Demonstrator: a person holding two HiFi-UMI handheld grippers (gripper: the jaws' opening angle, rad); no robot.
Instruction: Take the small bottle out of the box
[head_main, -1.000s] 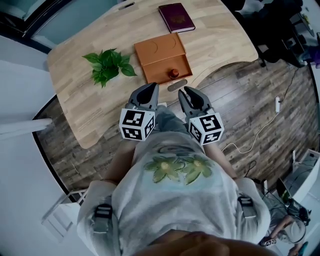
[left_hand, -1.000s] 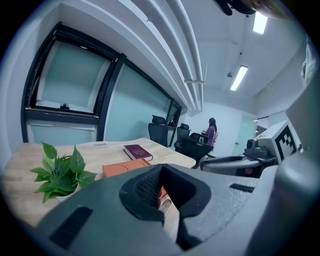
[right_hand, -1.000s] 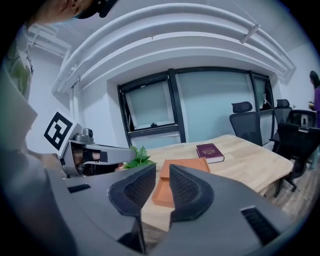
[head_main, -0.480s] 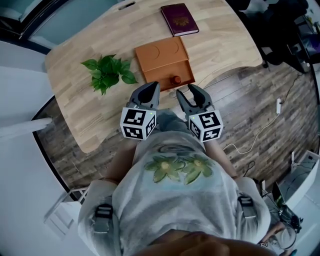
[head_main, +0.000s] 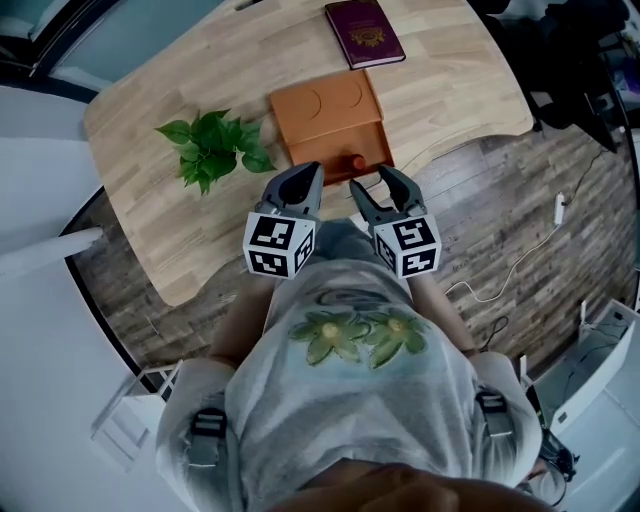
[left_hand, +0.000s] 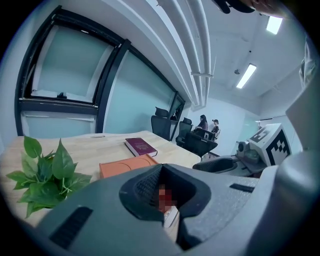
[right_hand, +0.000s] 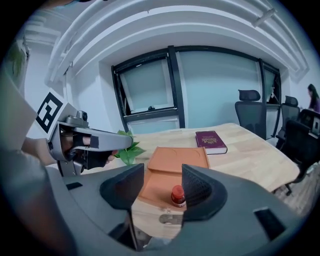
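Bottle (right_hand: 178, 195) stands upright at lower centre, just beyond the right gripper (right_hand: 162, 185), whose empty jaws are just opening wide.

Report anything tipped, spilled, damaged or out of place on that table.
Nothing stands out: the small bottle stands upright in the open box, the book lies flat beyond it, and the plant looks intact.

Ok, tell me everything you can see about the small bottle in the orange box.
The small bottle is squat, with a red cap over a dark reddish body and a pale band low down; its material cannot be told. It stands upright in the open orange box, by the tray's near edge, right of the middle. Only the box touches it.
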